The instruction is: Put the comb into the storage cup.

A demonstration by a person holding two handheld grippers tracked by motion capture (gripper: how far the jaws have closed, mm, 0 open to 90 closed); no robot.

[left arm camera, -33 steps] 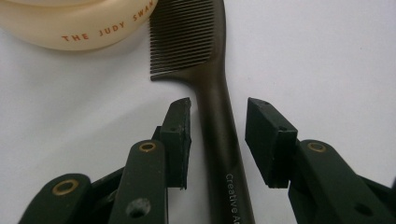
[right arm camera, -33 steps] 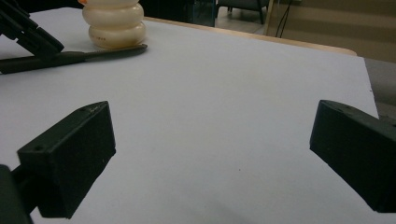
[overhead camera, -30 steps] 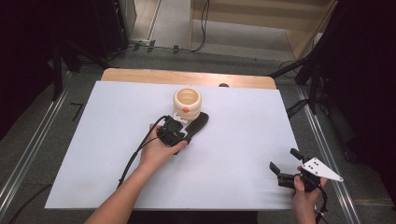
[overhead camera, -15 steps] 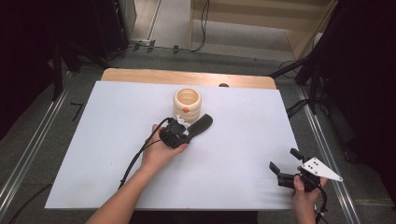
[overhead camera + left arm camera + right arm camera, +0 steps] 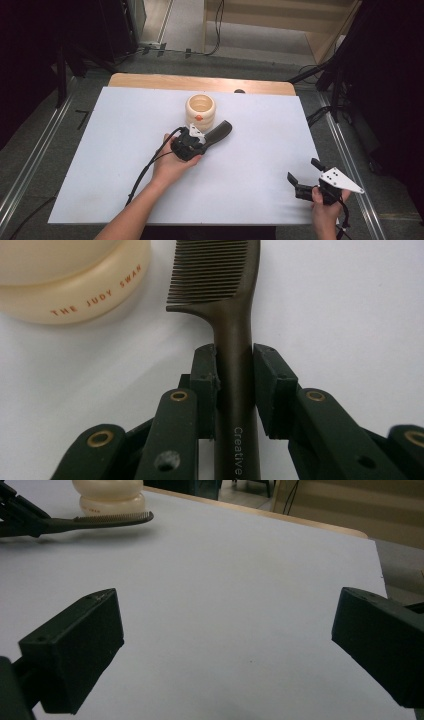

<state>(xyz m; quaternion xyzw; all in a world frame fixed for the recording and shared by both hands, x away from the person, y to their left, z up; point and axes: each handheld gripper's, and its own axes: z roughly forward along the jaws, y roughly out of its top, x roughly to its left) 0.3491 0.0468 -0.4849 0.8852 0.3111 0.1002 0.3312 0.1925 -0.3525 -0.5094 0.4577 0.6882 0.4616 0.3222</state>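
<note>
A dark brown comb (image 5: pixel 235 315) is clamped by its handle between the pads of my left gripper (image 5: pixel 235 375), which is shut on it. In the high view the comb (image 5: pixel 220 132) points up and right from my left gripper (image 5: pixel 201 141) at mid-table. Its teeth end is just right of a cream ribbed jar (image 5: pixel 200 111). The jar (image 5: pixel 70 285) reads "THE JUDY SWAN". In the right gripper view the comb (image 5: pixel 112 519) hovers low over the sheet, with a shadow under it. My right gripper (image 5: pixel 305 172) sits near the front right corner, open (image 5: pixel 225 645) and holding nothing.
A white sheet (image 5: pixel 250 165) covers the table, with a wooden strip (image 5: pixel 150 80) along the far edge. The left gripper's cable (image 5: pixel 145 172) trails back toward the front. Metal rails and floor cables run along both sides of the table.
My left gripper has slid a little to the right and toward the person with the comb, drawing it away from the jar. The right gripper has stayed put.
</note>
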